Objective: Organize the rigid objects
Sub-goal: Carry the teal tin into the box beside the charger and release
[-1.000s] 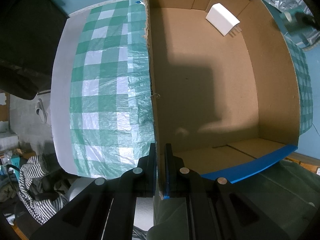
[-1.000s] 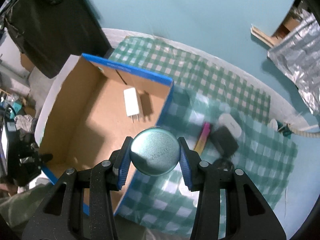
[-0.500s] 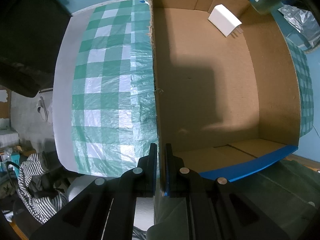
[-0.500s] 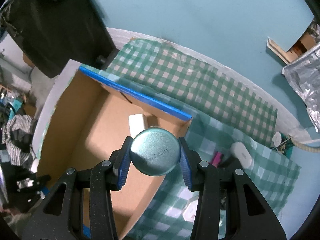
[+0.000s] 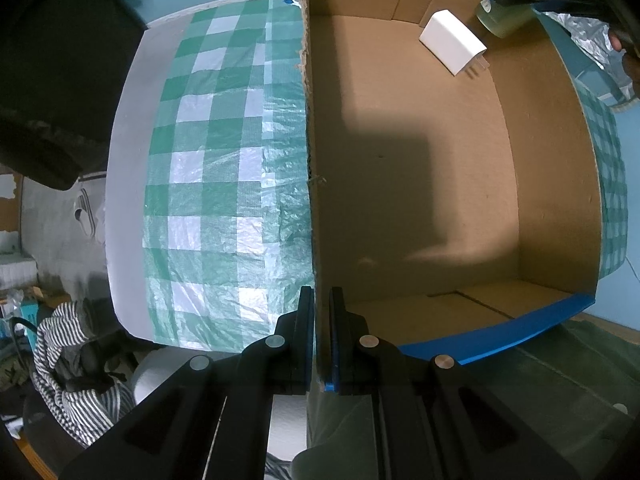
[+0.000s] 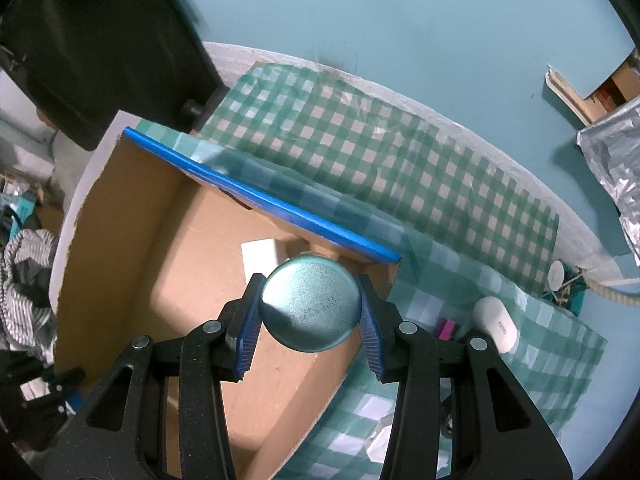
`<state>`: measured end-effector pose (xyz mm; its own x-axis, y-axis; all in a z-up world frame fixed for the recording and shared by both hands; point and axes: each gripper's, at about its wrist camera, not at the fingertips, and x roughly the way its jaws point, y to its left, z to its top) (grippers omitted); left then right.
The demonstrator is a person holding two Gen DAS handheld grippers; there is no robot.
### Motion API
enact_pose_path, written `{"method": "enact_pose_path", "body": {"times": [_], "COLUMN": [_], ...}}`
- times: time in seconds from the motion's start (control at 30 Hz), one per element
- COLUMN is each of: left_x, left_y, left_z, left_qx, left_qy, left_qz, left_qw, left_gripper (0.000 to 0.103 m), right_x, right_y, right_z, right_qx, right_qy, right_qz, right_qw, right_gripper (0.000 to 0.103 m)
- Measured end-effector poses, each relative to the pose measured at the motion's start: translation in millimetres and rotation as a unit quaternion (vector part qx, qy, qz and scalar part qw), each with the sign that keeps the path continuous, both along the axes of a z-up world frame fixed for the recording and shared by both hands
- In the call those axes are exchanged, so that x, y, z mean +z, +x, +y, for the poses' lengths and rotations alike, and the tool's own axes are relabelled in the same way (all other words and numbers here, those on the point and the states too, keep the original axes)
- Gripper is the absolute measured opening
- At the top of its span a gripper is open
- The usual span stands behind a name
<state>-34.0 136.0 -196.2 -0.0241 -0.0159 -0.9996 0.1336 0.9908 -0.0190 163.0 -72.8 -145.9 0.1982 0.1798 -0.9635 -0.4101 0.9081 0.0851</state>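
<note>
Cardboard everywhere from where I'm standing, so nearest first: the left gripper is pinched tight on the near wall of the cardboard box, pointing straight down, basically just steadying it. The right gripper is clamped on a round teal jar, pads pressing either side of it, jaws only part-way apart. It hangs over the box's corner, above the floor, not set down yet.

Inside the box there's only one item so far, a white charger lying flat near the far wall, prongs sticking out. The rest of the floor is bare.

Further out on the green checked tablecloth, outside the box, I can spot a white oval gadget, something pink beside it, and a whitish piece at the bottom edge I can't identify.

So I'd say early days: one thing packed, the jar about to be second, and at least a few left on the cloth.
</note>
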Motion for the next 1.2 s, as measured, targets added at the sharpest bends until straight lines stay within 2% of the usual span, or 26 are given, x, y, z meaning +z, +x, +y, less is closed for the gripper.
{"method": "enact_pose_path", "body": {"times": [0.2,0.5,1.2], "left_x": [-1,0,0], "left_y": [0,1,4], "left_z": [0,0,-2], "left_qx": [0.001,0.004,0.004], "left_qy": [0.002,0.003,0.005], "left_qz": [0.001,0.001,0.003], "left_qw": [1.0,1.0,1.0], "left_gripper": [0.007,0.007,0.007], "right_x": [-10,-9,38], "right_y": [5,6,-9], "right_z": [0,3,-12], "right_qx": [-0.002,-0.006,-0.027], "right_qy": [-0.002,0.004,0.033], "right_qz": [0.008,-0.001,-0.033], "right_qw": [1.0,1.0,0.999], "right_gripper": [0.044,0.044,0.05]}}
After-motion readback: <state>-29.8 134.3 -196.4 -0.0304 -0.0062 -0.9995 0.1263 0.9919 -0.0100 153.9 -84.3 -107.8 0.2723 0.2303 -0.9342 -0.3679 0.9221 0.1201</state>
